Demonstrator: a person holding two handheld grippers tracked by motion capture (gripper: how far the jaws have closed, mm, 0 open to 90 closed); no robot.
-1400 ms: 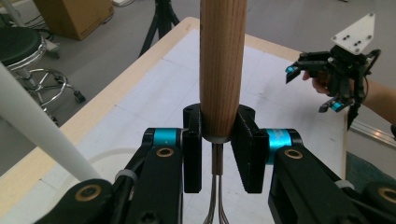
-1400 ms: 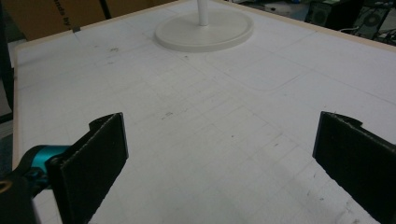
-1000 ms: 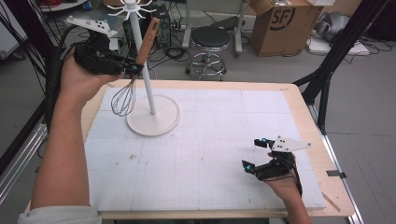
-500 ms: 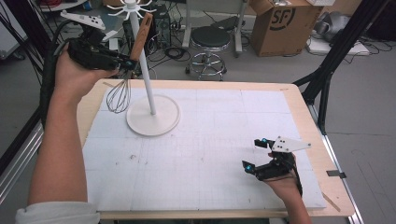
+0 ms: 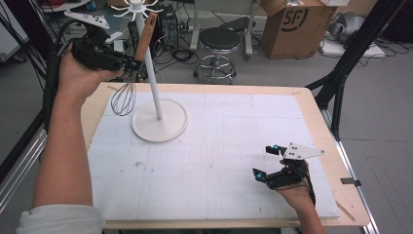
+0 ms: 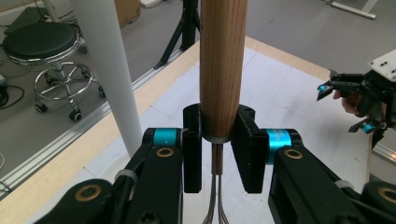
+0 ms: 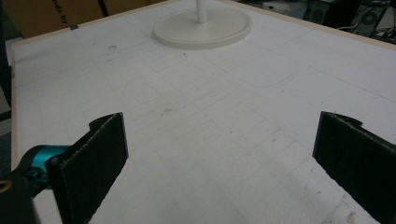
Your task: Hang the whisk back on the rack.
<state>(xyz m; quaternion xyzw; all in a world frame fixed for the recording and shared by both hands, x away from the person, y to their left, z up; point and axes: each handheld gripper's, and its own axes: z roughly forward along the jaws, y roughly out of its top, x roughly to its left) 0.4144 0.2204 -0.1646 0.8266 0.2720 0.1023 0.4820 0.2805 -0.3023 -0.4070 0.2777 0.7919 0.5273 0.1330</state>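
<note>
Holding a whisk (image 5: 130, 73) up beside the white stand (image 5: 157, 92), the left claw (image 5: 127, 62) is clamped on the bottom of the wooden handle (image 6: 223, 65), right where the wires start. Grip that low leaves the handle top free, prob. so it can go up to the hooks (image 5: 139, 6) at the top of the pole. Whisk hangs wires-down, off the bench (image 5: 311, 105), handle leaning toward the pole and just beside it; can't tell if they touch. In the left claw view the pads (image 6: 247, 154) squeeze the wood from both sides, so the hold looks firm. Right claw (image 5: 269, 162) rests w/ its hand on the bench's near right part, well apart from the stand, jaws spread wide w/ nothing between them, likely parked out of the way. Stand's round base (image 7: 201, 28) sits flat on the white mat (image 7: 224, 107), so one claw should do for hanging.
</note>
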